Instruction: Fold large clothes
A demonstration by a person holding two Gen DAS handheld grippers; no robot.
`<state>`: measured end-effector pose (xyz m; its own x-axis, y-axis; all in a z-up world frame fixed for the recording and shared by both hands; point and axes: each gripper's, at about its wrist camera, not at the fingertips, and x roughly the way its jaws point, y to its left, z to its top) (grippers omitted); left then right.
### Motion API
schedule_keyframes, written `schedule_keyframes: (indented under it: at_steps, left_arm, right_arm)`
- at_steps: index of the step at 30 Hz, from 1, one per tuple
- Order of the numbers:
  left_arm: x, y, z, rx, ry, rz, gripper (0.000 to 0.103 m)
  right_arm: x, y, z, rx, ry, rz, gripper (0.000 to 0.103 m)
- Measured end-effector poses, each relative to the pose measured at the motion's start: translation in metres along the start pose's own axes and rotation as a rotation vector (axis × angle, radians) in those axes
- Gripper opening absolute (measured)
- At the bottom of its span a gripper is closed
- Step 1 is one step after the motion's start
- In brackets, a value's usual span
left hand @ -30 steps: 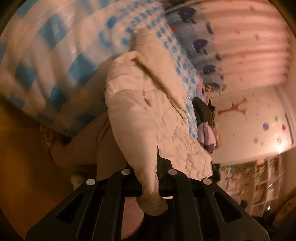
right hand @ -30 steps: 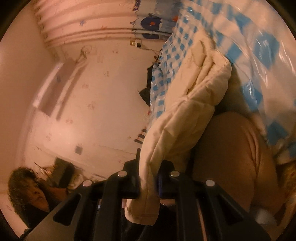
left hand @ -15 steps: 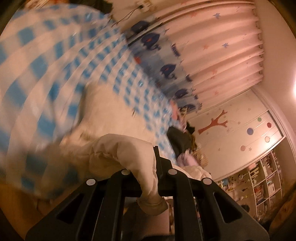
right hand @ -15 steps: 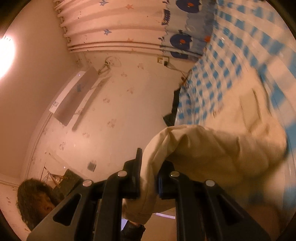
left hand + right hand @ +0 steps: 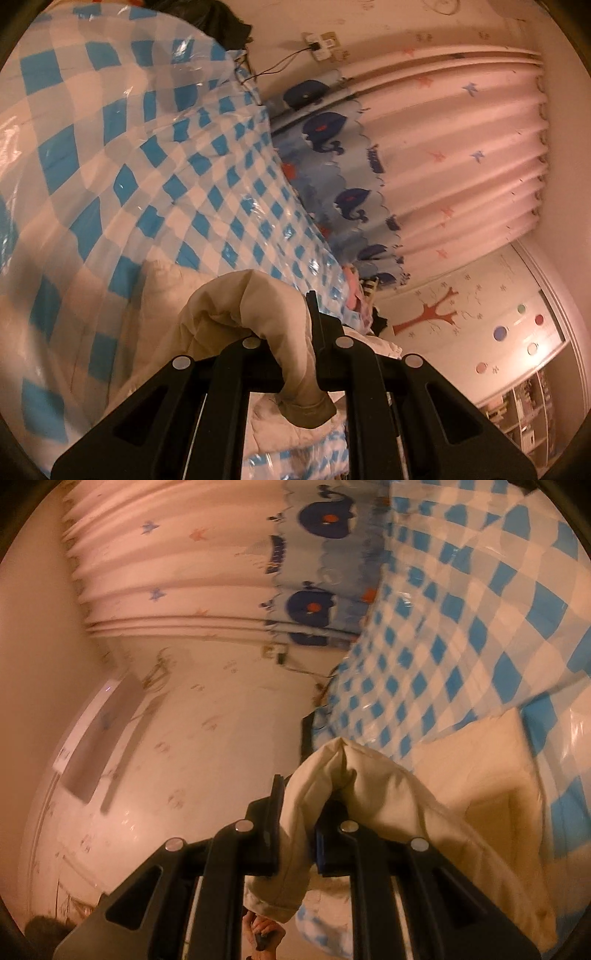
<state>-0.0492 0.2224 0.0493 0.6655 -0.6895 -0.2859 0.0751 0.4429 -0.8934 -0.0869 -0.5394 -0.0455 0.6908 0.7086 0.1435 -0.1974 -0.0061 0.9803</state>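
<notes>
A cream quilted jacket lies on a bed with a blue-and-white checked cover. My left gripper is shut on a cuffed end of the jacket, which bulges over the fingers and hangs down between them. In the right wrist view my right gripper is shut on another cuffed end of the jacket. The rest of the jacket lies flat on the checked cover to the right.
A pink curtain with whale print hangs behind the bed. A wall with a tree sticker and shelves is at the right. Dark clothes lie at the bed's far end. An air conditioner is on the wall.
Both grippers swung up and over the bed with the jacket ends held. The views turned from the floor and bed side toward the bed top and curtain. The jacket now lies flatter.
</notes>
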Motion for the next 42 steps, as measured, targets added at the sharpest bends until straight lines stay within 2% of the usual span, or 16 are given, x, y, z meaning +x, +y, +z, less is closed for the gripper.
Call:
schedule_keyframes:
  at_steps: [7, 15, 20, 22, 24, 25, 27, 29, 30, 32, 34, 36, 39, 40, 42]
  left_arm:
    - [0.049, 0.034, 0.017, -0.048, 0.010, 0.108, 0.008]
    - [0.096, 0.080, 0.021, -0.056, 0.016, 0.247, 0.008]
    - [0.120, 0.101, 0.020, -0.036, 0.040, 0.338, 0.011]
    - [0.129, 0.112, 0.019, -0.044, 0.058, 0.377, 0.012]
    - [0.129, 0.115, 0.020, -0.058, 0.064, 0.374, 0.012]
    - [0.126, 0.115, 0.023, -0.089, 0.058, 0.338, 0.013]
    - [0.119, 0.115, 0.027, -0.160, 0.043, 0.262, 0.020]
    - [0.112, 0.110, 0.033, -0.220, 0.028, 0.204, 0.026]
    - [0.111, 0.105, 0.033, -0.228, 0.025, 0.190, 0.028]
    - [0.107, 0.093, 0.037, -0.258, -0.001, 0.139, 0.048]
    - [0.102, 0.083, 0.038, -0.278, -0.045, 0.098, 0.061]
    - [0.098, 0.068, 0.039, -0.263, -0.098, 0.096, 0.064]
    - [0.095, 0.023, 0.032, -0.085, -0.141, 0.182, 0.065]
    - [0.102, -0.008, 0.018, 0.078, -0.127, 0.217, 0.068]
    - [0.119, -0.045, -0.009, 0.298, -0.067, 0.271, 0.071]
  right_arm:
    - [0.032, -0.048, 0.023, 0.058, -0.007, -0.129, 0.015]
    - [0.056, -0.112, 0.034, 0.119, -0.001, -0.278, 0.016]
    - [0.067, -0.139, 0.038, 0.158, 0.027, -0.339, 0.017]
    - [0.068, -0.146, 0.040, 0.192, 0.036, -0.333, 0.020]
    - [0.065, -0.142, 0.041, 0.205, 0.034, -0.318, 0.032]
    - [0.062, -0.138, 0.041, 0.209, 0.023, -0.303, 0.038]
    - [0.053, -0.128, 0.041, 0.217, -0.024, -0.271, 0.062]
    - [0.047, -0.114, 0.042, 0.209, -0.056, -0.283, 0.067]
    - [0.045, -0.105, 0.042, 0.185, -0.066, -0.302, 0.069]
    - [0.046, -0.076, 0.038, 0.082, -0.077, -0.328, 0.069]
    - [0.059, -0.042, 0.029, -0.072, -0.051, -0.387, 0.071]
    - [0.083, -0.014, 0.013, -0.221, 0.012, -0.455, 0.072]
    - [0.142, 0.018, -0.027, -0.482, 0.167, -0.591, 0.072]
    - [0.160, 0.021, -0.042, -0.552, 0.210, -0.630, 0.072]
    - [0.201, 0.017, -0.068, -0.689, 0.313, -0.719, 0.072]
